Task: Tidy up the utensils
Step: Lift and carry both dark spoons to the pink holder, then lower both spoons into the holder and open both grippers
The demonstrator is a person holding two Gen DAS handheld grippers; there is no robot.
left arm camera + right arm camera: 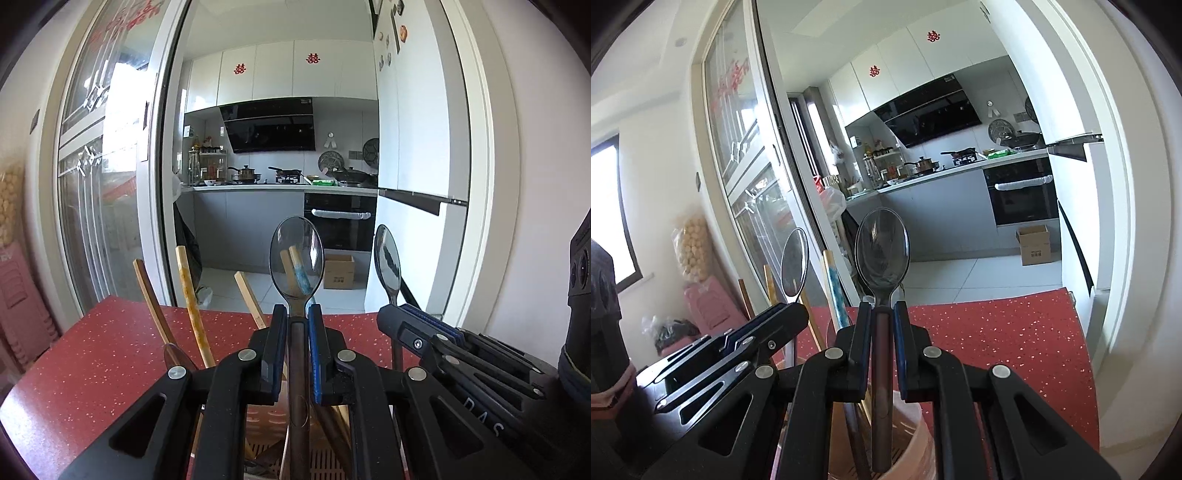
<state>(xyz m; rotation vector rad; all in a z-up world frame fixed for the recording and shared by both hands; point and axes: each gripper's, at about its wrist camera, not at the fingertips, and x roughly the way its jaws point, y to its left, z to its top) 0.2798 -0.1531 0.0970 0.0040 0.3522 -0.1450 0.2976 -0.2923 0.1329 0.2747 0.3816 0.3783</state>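
Between the jaws of the left gripper [297, 314] stands a spoon [296, 258], bowl up, its dark handle clamped by the pads and running down past them into the utensil holder [325, 461] below. To the left of these jaws, several chopsticks [192, 306] lean out of the same holder, one dark brown, one yellowish, one pale wood. Under and beyond the jaws lies the red speckled desk [92, 350]. To the right of the left gripper's jaws comes the right gripper [878, 308], just beside it, and it too is closed on a second spoon [882, 254], held upright by its handle with the bowl above the fingertips. In the right wrist view that handle drops straight down between the jaws into the pale round holder, whose slotted floor shows beneath. A blue-patterned chopstick [834, 291] rises just left of those jaws. Right of them the desk is bare red surface up to its far edge.
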